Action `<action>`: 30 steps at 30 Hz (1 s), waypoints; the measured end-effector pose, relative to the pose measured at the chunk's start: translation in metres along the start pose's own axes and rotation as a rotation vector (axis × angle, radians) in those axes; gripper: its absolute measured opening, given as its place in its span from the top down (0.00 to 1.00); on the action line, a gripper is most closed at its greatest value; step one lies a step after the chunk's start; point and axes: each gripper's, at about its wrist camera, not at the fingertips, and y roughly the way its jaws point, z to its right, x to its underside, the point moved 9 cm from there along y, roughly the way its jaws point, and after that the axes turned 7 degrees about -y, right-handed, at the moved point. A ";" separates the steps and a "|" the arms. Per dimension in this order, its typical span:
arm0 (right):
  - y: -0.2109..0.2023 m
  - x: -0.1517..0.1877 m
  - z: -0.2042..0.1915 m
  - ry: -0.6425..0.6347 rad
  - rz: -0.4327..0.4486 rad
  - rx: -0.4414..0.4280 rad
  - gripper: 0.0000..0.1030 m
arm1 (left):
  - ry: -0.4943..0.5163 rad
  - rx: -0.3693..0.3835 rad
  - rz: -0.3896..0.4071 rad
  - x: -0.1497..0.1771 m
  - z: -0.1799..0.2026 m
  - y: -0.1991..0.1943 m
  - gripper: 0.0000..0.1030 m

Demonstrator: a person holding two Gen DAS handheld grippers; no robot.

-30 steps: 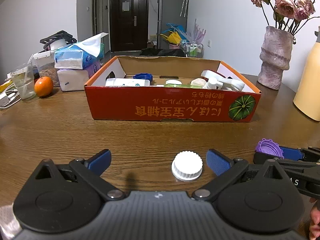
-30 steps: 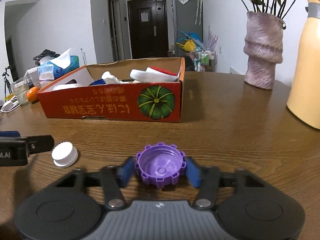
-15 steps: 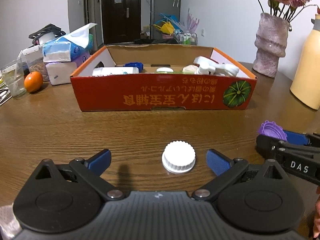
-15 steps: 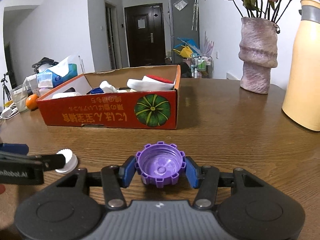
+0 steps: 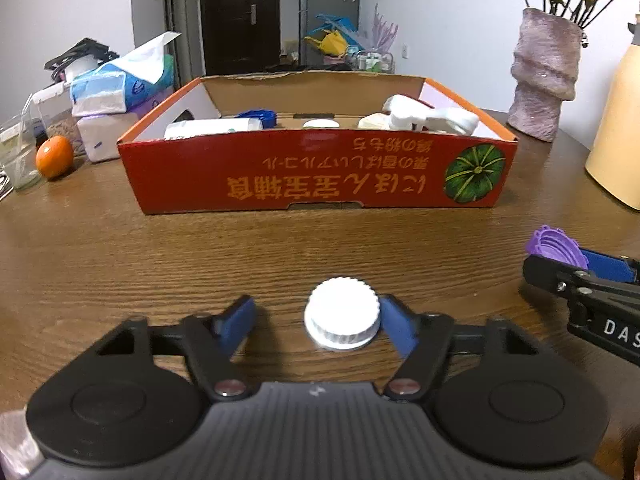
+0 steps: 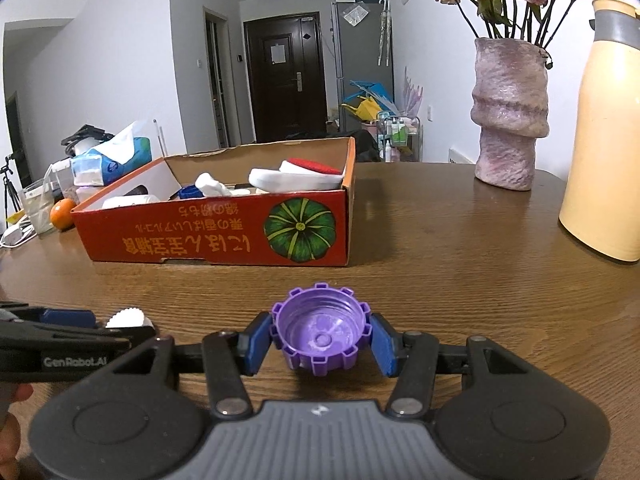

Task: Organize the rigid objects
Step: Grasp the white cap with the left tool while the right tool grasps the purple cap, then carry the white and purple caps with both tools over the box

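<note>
A white ribbed cap [image 5: 341, 324] lies on the wooden table between the blue pads of my left gripper [image 5: 316, 322]. The right pad touches the cap; the left pad stands apart from it, so the jaws are open. My right gripper [image 6: 318, 340] is shut on a purple notched cap [image 6: 319, 330], held open side up, a little above the table. That cap also shows in the left wrist view [image 5: 554, 246]. A red cardboard box [image 5: 320, 176] with several white items and a blue lid stands beyond both grippers. The white cap shows partly hidden in the right wrist view [image 6: 126, 317].
A pink vase with flowers [image 6: 508, 116] and a yellow jug [image 6: 608, 140] stand at the right. Tissue packs [image 5: 120, 84], an orange [image 5: 54, 156] and a glass [image 5: 16, 156] stand at the left of the box.
My left gripper has moved forward around the white cap and its jaws have narrowed, the right pad now touching it. The right gripper has risen slightly with the purple cap.
</note>
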 end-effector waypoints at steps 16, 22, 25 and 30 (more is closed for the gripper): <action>-0.005 -0.005 -0.004 0.009 0.028 -0.013 0.50 | 0.022 0.045 0.048 -0.006 0.007 -0.011 0.60; -0.009 -0.011 -0.011 0.020 0.060 -0.023 0.50 | 0.017 0.034 0.100 -0.019 0.002 -0.019 0.60; -0.012 -0.015 -0.017 0.026 0.081 -0.031 0.50 | -0.001 0.031 0.132 -0.028 -0.003 -0.026 0.60; -0.016 -0.026 -0.024 0.035 0.125 -0.038 0.50 | -0.029 0.030 0.178 -0.045 -0.009 -0.034 0.60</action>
